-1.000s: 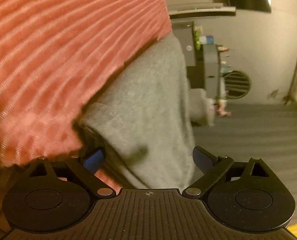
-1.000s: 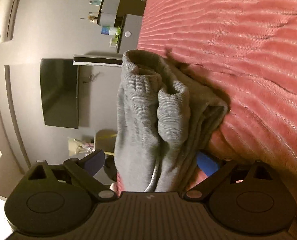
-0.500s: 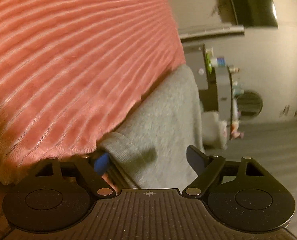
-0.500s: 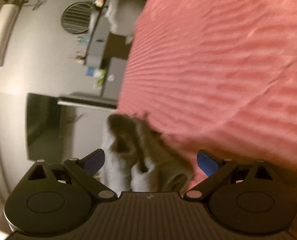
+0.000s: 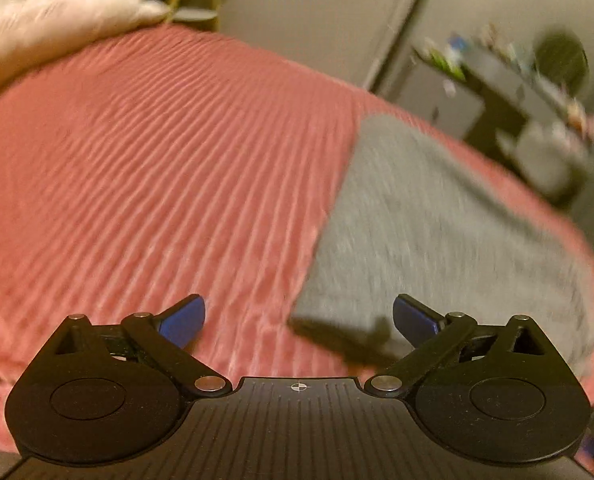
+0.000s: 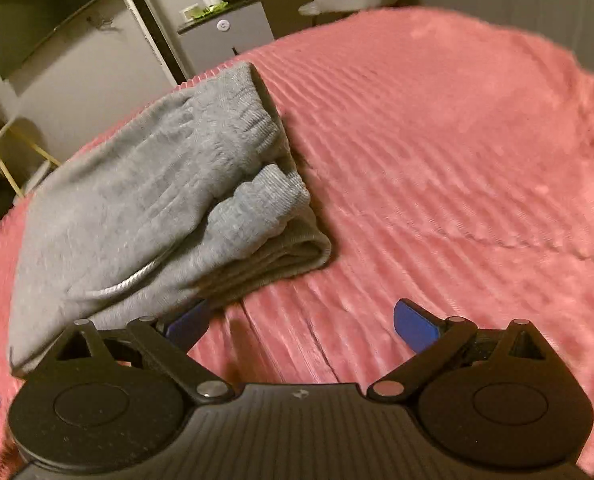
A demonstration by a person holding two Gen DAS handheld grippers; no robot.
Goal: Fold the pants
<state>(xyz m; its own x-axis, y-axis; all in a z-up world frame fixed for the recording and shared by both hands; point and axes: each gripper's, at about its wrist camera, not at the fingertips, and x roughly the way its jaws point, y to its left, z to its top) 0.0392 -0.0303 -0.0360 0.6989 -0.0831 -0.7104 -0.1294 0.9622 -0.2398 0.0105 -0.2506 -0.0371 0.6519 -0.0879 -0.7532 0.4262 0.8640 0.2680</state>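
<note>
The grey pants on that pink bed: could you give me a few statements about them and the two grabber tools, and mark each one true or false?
1. The grey pants lie folded in a bundle on the pink bedspread. True.
2. The right gripper is clamped on the pants. False: its jaws stand wide open and hold nothing; the pants lie to its left.
3. A white drawstring shows on the pants. True.
4. The left gripper holds a pant leg. False: it is open and holds nothing, with the pants lying ahead of it to the right.
5. The pants are spread out flat at full length. False: they are folded over, with the ribbed cuffs stacked at one end.
</note>
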